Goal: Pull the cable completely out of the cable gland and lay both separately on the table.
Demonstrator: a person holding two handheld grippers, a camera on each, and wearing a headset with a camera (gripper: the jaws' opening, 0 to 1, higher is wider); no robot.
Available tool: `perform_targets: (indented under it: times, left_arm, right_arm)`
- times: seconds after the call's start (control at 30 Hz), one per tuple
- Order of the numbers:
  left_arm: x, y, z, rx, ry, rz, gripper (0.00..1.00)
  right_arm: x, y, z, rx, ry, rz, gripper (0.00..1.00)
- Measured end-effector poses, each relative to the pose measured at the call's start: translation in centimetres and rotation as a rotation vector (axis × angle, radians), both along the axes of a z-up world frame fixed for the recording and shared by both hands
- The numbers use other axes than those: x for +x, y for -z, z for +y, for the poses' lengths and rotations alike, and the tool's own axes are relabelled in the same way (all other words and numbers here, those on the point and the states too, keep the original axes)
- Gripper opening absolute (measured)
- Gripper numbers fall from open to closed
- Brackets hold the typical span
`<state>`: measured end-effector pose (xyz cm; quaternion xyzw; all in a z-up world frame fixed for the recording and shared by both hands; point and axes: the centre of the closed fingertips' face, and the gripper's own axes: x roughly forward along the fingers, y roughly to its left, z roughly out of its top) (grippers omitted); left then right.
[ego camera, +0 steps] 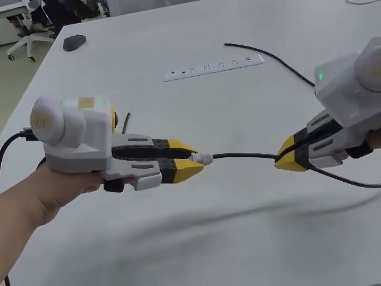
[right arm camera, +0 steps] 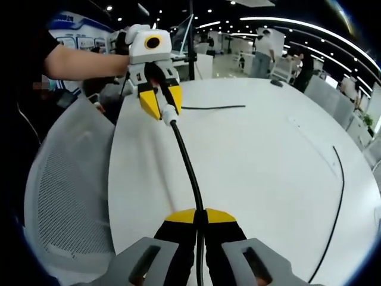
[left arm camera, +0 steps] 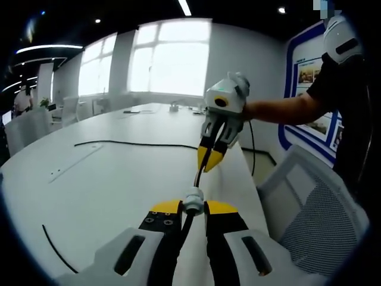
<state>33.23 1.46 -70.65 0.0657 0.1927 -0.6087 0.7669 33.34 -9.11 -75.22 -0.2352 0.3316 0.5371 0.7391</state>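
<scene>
A black cable runs taut between my two grippers above the white table. My left gripper is shut on the white cable gland, which sticks out past its yellow tips. The gland sits between my left jaws, with the cable leading to the right gripper. My right gripper is shut on the cable; its loose end trails off to the right. From the right gripper the cable runs up to the gland in the left gripper.
A white power strip with a black cord lies at the back of the table. A dark mouse-like object sits far left. Another black cable lies on the table. A mesh office chair stands beside the table edge.
</scene>
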Motion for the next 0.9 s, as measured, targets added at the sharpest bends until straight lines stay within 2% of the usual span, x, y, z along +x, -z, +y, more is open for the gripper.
perform_targets:
  times: [0.07, 0.13, 0.2, 0.23, 0.33, 0.43, 0.67, 0.73, 0.9]
  left_arm:
    - [0.2, 0.2, 0.2, 0.008, -0.009, -0.005, 0.15]
    - [0.3, 0.2, 0.4, 0.007, -0.015, -0.005, 0.15]
    - [0.5, 0.3, 0.5, 0.012, -0.019, -0.005, 0.15]
    - [0.5, 0.4, 0.6, 0.014, -0.021, -0.004, 0.15]
    - [0.5, 0.6, 0.9, 0.020, -0.024, -0.005, 0.15]
    - [0.6, 0.7, 1.0, 0.022, -0.032, -0.001, 0.15]
    - [0.6, 0.9, 1.4, 0.027, -0.032, -0.001, 0.15]
    - [0.6, 0.9, 1.5, 0.030, -0.032, -0.002, 0.15]
    - [0.5, 0.9, 1.5, 0.032, -0.033, -0.001, 0.15]
  right_arm:
    - [0.2, 0.0, -0.6, 0.002, 0.006, -0.014, 0.00]
    - [0.3, 0.3, -1.1, 0.002, 0.031, 0.002, 0.00]
    - [0.5, 0.9, -2.0, -0.022, 0.043, -0.009, 0.00]
    - [0.6, 1.1, -2.5, -0.027, 0.058, 0.001, 0.00]
    - [0.9, 1.3, -3.3, -0.010, 0.097, 0.009, 0.00]
    - [0.9, 1.9, -4.2, -0.037, 0.106, 0.007, 0.00]
    - [0.6, 3.4, -5.4, -0.075, 0.132, 0.033, 0.00]
    - [0.5, 3.7, -5.5, -0.086, 0.131, 0.027, 0.00]
    - [0.4, 3.6, -5.3, -0.087, 0.135, 0.037, 0.00]
